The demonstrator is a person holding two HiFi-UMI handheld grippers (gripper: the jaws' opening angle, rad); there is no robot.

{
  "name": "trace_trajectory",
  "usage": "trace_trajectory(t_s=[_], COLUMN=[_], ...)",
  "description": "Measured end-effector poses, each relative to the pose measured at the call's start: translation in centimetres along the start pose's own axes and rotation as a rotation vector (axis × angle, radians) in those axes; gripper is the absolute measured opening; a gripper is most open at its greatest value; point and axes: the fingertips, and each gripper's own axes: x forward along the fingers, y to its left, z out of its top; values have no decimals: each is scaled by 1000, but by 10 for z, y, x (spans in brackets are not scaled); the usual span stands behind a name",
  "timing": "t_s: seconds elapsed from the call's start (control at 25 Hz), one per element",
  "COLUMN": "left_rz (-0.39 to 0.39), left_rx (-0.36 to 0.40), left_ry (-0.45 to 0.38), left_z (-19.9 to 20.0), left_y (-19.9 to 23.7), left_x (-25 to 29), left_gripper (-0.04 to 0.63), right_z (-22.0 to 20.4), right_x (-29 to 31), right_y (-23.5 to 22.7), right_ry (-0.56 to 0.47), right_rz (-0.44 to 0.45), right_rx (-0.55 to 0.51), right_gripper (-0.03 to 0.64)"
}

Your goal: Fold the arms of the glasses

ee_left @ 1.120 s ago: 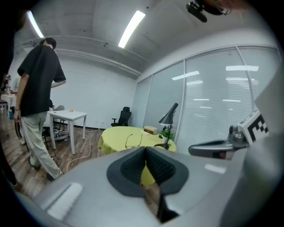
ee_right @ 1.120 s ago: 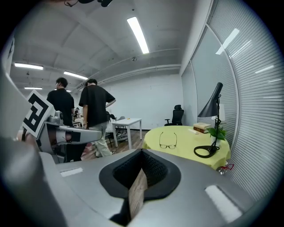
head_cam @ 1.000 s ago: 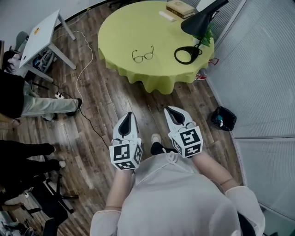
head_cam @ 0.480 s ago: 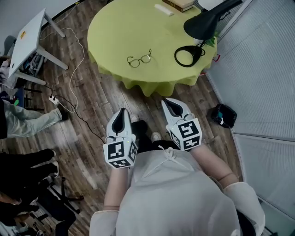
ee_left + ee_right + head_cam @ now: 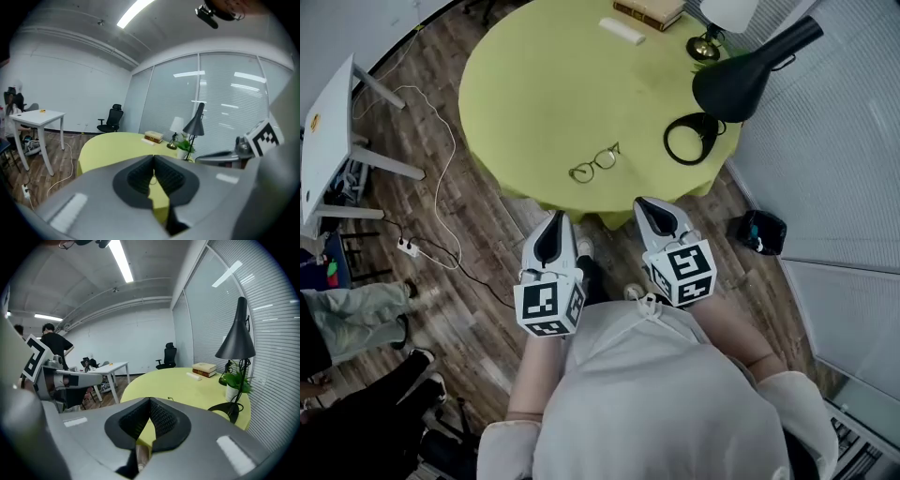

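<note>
A round table under a yellow-green cloth stands on a wood-plank floor. At its far edge lie stacked books with a small white bar just beside them, near a white-shaded table lamp. A black desk lamp rises from a ring-shaped base, with a potted plant close by. A black bag sits on the floor by the blind-covered glass wall. To the left are a white table, a white cable running to a power strip, and a bystander's legs. A black office chair stands by the far wall.

Bright ceiling strip lights, fisheye edges
</note>
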Motion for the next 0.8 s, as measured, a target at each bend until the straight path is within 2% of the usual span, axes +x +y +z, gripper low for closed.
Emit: trace_trajectory(t_s=[0.24,0.4,0.52,0.64,0.8], left_rz=[-92,-155,-179,-189,-142], left_rx=[14,18,-14,-40,-55], left_ry=[85,136,154,158,166], left_z=[13,10,8,10,10], left_y=[60,80,84,86,98], left_x=[69,92,105,115,128], left_gripper=[6,6,6,6,6], right_z=[26,36,35,38,39], right_x=[75,93,102,110,127], right_y=[-3,-1,-6,-17,-34], right_ry=[27,39,70,93,135], right_rz=[-80,-117,-117,-115,-103], right_rx=[50,50,48,30,-41], right_gripper=[-2,-2,-2,-2,-2])
